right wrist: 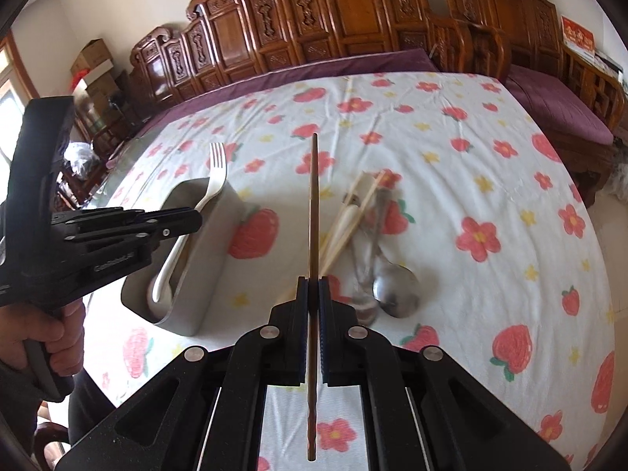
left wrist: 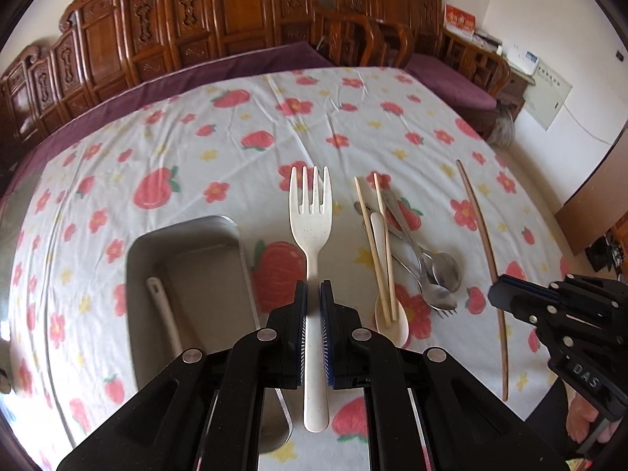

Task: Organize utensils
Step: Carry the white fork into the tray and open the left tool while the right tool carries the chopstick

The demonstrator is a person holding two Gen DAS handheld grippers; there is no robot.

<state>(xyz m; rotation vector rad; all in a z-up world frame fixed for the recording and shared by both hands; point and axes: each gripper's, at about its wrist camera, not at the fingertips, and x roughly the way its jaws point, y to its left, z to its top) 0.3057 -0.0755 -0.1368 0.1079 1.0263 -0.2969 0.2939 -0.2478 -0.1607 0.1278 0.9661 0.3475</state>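
My left gripper (left wrist: 313,288) is shut on a cream plastic fork (left wrist: 311,212) and holds it above the table, just right of a grey metal tray (left wrist: 188,235). The tray holds a white spoon (left wrist: 165,310). My right gripper (right wrist: 313,284) is shut on a dark brown chopstick (right wrist: 314,196) that points away from me. On the cloth lies a pile: two light wooden chopsticks (left wrist: 378,251), a cream spoon (left wrist: 392,314), and metal spoons and a fork (left wrist: 435,274). The pile also shows in the right wrist view (right wrist: 373,235).
The table has a white cloth with red flowers and strawberries (left wrist: 196,149). Carved wooden chairs (left wrist: 235,19) stand behind it. The tray also shows in the right wrist view (right wrist: 200,259), left of my right gripper, with the left gripper (right wrist: 196,216) over it.
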